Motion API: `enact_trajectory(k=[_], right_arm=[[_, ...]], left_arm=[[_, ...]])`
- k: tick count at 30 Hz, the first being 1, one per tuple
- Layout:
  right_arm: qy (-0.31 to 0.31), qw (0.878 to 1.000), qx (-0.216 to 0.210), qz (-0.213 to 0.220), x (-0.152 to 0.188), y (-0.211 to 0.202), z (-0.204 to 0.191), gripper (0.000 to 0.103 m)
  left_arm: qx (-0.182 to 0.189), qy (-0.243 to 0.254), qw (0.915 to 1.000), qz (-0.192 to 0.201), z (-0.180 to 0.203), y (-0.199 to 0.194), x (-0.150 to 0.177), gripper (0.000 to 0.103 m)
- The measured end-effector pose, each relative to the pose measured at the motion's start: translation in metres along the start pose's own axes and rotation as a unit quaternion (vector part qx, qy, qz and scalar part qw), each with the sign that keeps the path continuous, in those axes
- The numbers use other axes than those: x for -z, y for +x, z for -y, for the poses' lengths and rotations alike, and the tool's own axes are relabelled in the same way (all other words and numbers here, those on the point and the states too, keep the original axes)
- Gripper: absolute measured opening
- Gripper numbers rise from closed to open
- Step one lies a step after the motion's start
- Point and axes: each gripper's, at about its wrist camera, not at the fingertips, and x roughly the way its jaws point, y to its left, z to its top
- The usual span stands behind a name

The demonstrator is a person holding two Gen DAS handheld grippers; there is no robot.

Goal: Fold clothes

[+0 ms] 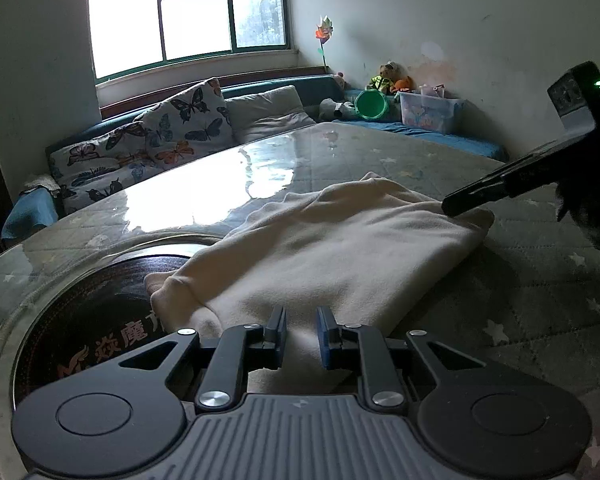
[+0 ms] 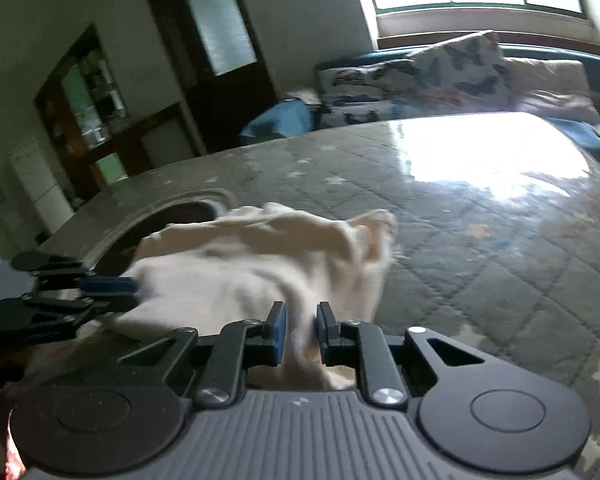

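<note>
A cream fleece garment (image 1: 324, 248), partly folded, lies on the grey quilted, star-printed surface (image 1: 532, 288), its left end over a round black inset (image 1: 96, 300). The left gripper (image 1: 302, 336) pinches the garment's near edge between its narrowed blue pads. At the right end, the right gripper (image 2: 302, 334) has cloth bunched up between its pads, clamped on it.

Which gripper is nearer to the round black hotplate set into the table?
Left. The left gripper holds the cream garment beside the hotplate; the right gripper grips its opposite end.
</note>
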Motion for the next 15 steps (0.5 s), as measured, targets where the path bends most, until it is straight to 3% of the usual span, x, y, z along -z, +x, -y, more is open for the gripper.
enact_trajectory(k=[2,6,8,15], right_arm=[[0.003,1.0,-0.008,0.007,-0.003,-0.006,-0.001,0.015],[0.021,0.999,0.026,0.027,-0.01,-0.01,0.013,0.016],[0.019,0.999,0.04,0.017,-0.009,-0.005,0.018,0.016],[-0.012,1.0,0.025,-0.001,-0.004,0.001,0.006,0.016]], left_arm=[[-0.001,0.0,1.0,0.0,0.0,0.0,0.0,0.02],[-0.002,0.0,1.0,0.0,0.0,0.0,0.0,0.021],[-0.002,0.001,1.0,0.0,0.0,-0.001,0.0,0.021],[-0.002,-0.002,1.0,0.001,0.0,0.0,0.001,0.021]])
